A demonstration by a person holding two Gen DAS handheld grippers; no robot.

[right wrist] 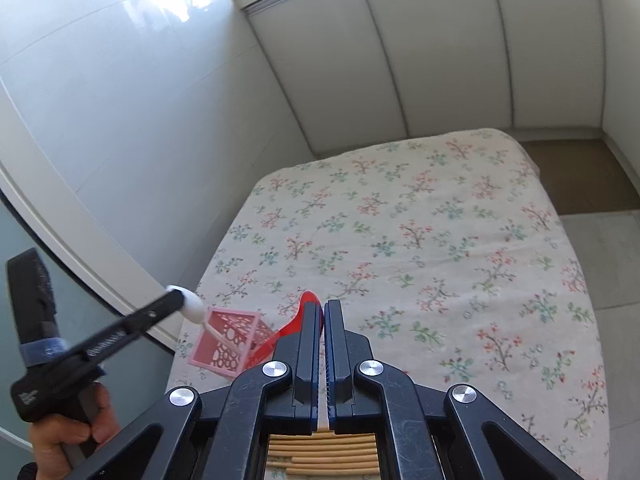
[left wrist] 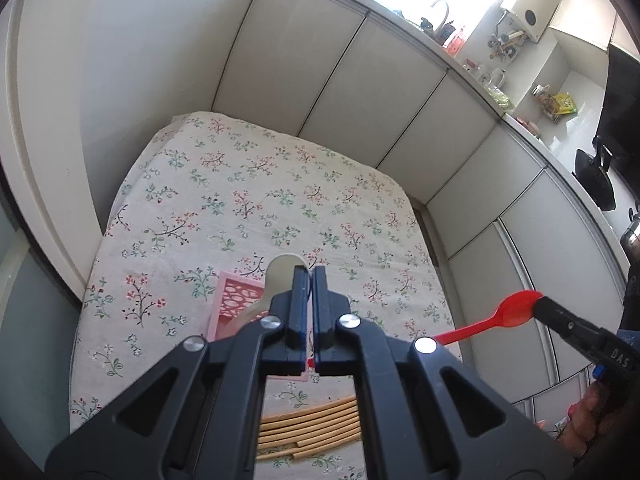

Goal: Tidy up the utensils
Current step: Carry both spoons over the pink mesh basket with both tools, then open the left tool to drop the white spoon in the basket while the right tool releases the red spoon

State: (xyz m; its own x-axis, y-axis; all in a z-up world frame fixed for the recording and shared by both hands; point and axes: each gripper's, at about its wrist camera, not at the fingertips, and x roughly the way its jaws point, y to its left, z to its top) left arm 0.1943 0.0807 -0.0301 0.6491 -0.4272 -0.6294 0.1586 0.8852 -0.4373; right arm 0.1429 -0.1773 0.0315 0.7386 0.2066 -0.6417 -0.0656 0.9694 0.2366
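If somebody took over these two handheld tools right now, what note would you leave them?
Left tool: shut on the bowl of a white plastic spoon, held over the pink perforated square holder.
Right tool: shut on the bowl of a red plastic spoon, held beside the holder.
Bamboo chopsticks lie on the floral tablecloth.
Done: both spoons picked up.
Left: put spoons, likely chopsticks too, in the holder.

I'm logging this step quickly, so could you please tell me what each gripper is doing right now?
Left gripper: closed on the white spoon.
Right gripper: closed on the red spoon.
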